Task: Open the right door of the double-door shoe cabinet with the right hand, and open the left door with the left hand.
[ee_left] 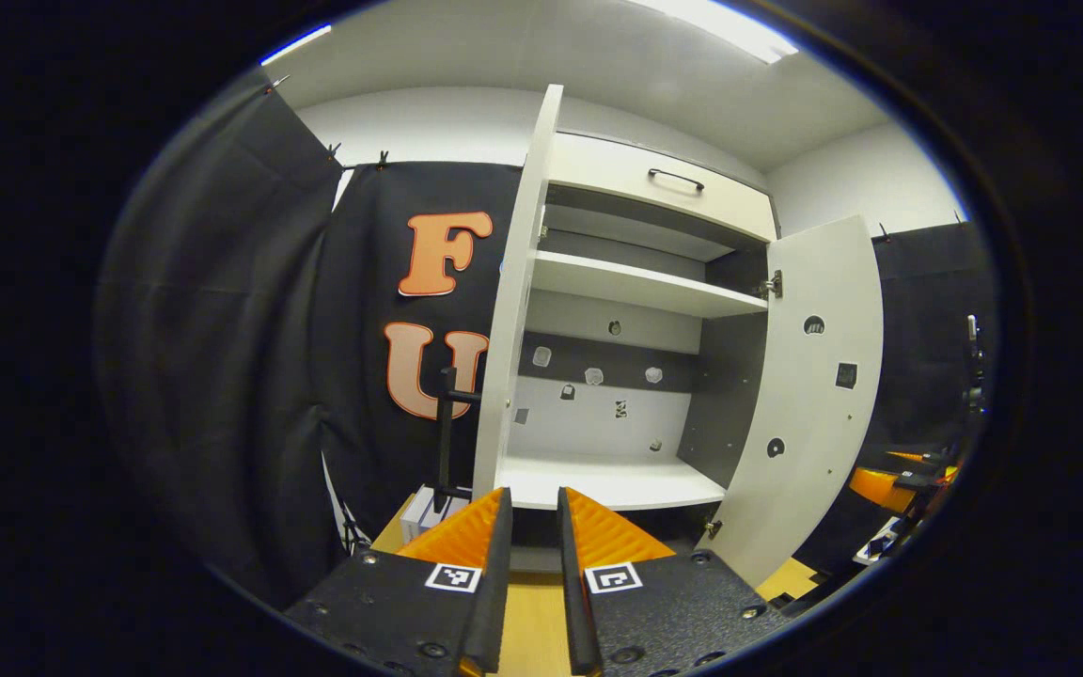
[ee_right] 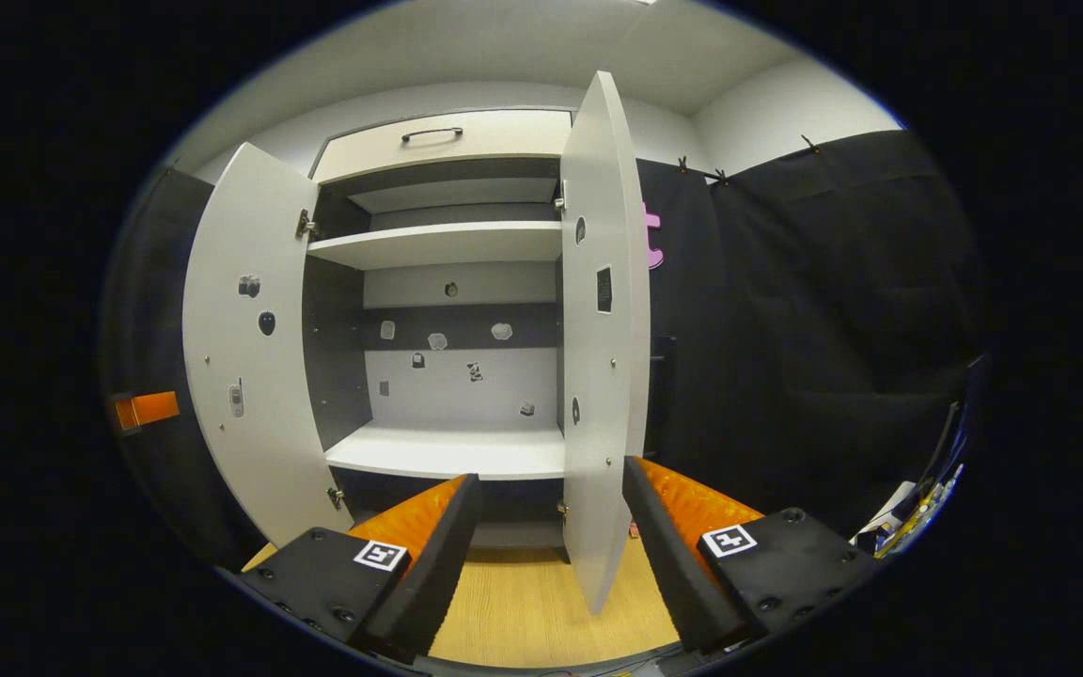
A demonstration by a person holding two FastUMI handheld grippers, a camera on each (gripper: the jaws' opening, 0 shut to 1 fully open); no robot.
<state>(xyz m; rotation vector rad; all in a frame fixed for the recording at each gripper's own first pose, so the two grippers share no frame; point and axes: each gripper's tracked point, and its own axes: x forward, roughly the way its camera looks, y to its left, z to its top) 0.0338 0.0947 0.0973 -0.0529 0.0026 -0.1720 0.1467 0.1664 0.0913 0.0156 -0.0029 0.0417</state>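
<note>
both doors of shoe cabinet (ee_right: 447, 282) seen swung open: right door (ee_right: 603, 357), left door (ee_left: 513, 310). task judged done. left gripper (ee_left: 534, 527) narrowly parted, right gripper (ee_right: 551, 512) spread wide, nothing held.

Textured black hand-held gripper (ee_left: 534, 512) bodies with round screws and square black-and-white markers, ridged finger faces.

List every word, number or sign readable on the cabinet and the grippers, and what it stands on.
No text can be read.
Small stickers on the cabinet back panel: too small to read.
Dark tag on the right door: blurred.
Square markers: coded patterns, no letters.
</note>
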